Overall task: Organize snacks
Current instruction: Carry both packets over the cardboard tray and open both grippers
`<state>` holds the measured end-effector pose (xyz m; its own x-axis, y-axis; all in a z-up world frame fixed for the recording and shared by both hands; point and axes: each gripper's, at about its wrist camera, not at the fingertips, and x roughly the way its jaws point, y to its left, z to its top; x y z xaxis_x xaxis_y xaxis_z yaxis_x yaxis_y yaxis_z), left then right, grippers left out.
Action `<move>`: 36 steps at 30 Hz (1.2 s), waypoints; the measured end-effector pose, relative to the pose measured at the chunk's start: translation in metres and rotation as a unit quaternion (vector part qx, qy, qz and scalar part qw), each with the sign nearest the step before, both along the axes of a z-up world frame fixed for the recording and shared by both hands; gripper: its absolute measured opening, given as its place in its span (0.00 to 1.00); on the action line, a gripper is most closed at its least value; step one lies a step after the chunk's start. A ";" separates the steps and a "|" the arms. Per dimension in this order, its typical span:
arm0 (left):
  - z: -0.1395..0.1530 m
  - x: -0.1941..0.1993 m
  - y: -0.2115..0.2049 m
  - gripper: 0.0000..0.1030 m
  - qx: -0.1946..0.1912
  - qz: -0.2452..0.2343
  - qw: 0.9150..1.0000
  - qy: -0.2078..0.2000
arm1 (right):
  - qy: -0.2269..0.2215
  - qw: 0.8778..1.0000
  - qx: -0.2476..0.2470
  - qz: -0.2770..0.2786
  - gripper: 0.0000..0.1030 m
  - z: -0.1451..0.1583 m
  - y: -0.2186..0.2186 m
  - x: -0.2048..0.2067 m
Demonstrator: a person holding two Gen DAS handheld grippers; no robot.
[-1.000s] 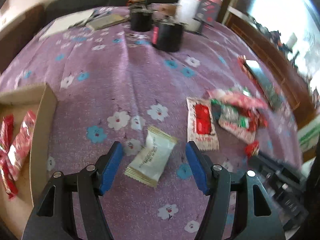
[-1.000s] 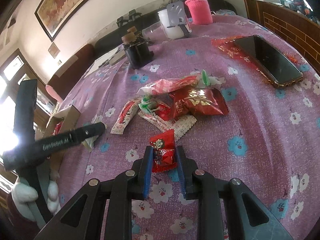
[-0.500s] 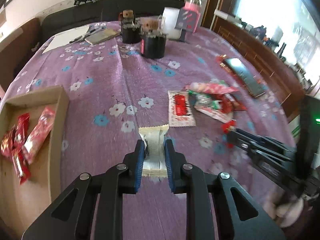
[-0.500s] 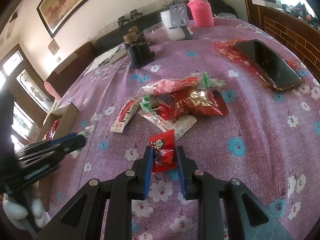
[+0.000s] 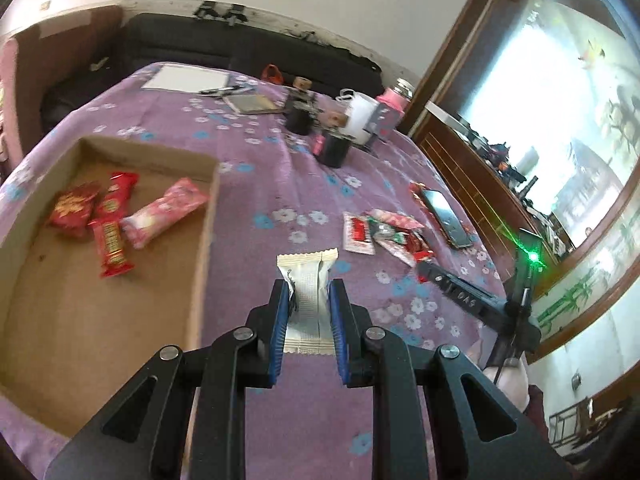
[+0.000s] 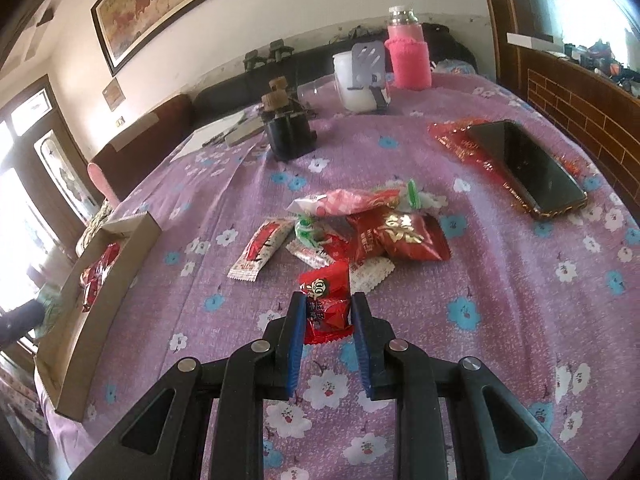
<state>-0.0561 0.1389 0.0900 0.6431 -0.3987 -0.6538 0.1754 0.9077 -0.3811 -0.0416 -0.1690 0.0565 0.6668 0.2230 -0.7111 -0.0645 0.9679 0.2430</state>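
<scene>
- Carry the white snack packet [image 5: 307, 292] left over the near wall of the cardboard box [image 5: 202, 248] and release it low, on bare cardboard beside the red snacks [image 5: 110, 224] already inside.
- The left tool [image 5: 308, 312] is clamped narrowly on that packet, lifted above the counter [image 5: 280, 168].
- The right tool [image 6: 326, 316] pinches a red candy packet [image 6: 326, 300], near the loose snack pile [image 6: 360, 228] at the counter's middle.

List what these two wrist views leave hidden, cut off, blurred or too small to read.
- White packet, left view: its sides sit behind the left gripper pads; print too small.
- Red packet, right view: its edges are covered by the right gripper pads.
- Box, right view: its near wall hides most contents.
- Snack pile, left view: wrappers overlap; labels too small.
- Right gripper's tip, left view: blurred.
</scene>
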 end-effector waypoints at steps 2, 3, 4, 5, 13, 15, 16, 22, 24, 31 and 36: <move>-0.002 -0.006 0.012 0.17 0.002 0.015 1.000 -0.003 | -0.005 1.000 -0.006 -0.004 0.23 0.001 0.000 -0.001; -0.003 -0.008 0.019 0.17 0.002 0.025 1.000 -0.003 | -0.007 1.000 -0.008 -0.007 0.23 0.002 0.001 -0.002; -0.003 -0.011 0.027 0.17 0.000 0.034 0.999 -0.003 | -0.011 1.000 -0.010 -0.008 0.23 0.003 0.001 -0.003; -0.004 -0.013 0.034 0.17 -0.002 0.039 0.999 -0.003 | -0.016 1.000 -0.014 -0.009 0.23 0.005 0.002 -0.005; -0.017 -0.021 0.099 0.17 0.001 0.106 0.994 0.005 | -0.014 1.000 0.019 0.019 0.23 0.022 0.028 -0.024; -0.024 -0.018 0.116 0.17 0.001 0.125 0.992 0.014 | -0.016 0.999 0.019 0.036 0.23 0.030 0.046 -0.026; -0.026 -0.017 0.122 0.17 0.002 0.132 0.991 0.018 | -0.017 0.998 0.019 0.052 0.23 0.037 0.060 -0.025; -0.037 0.007 0.147 0.18 0.030 0.142 0.988 0.058 | -0.007 0.990 0.036 0.137 0.22 0.058 0.139 -0.009; -0.042 0.020 0.152 0.18 0.045 0.141 0.986 0.073 | 0.008 0.985 0.046 0.165 0.22 0.056 0.169 -0.001; -0.067 0.061 0.165 0.18 0.063 0.135 0.980 0.135 | 0.055 0.969 0.029 0.239 0.22 0.034 0.265 0.015; -0.071 0.081 0.174 0.18 0.063 0.143 0.977 0.143 | 0.094 0.956 0.011 0.276 0.22 0.013 0.316 0.023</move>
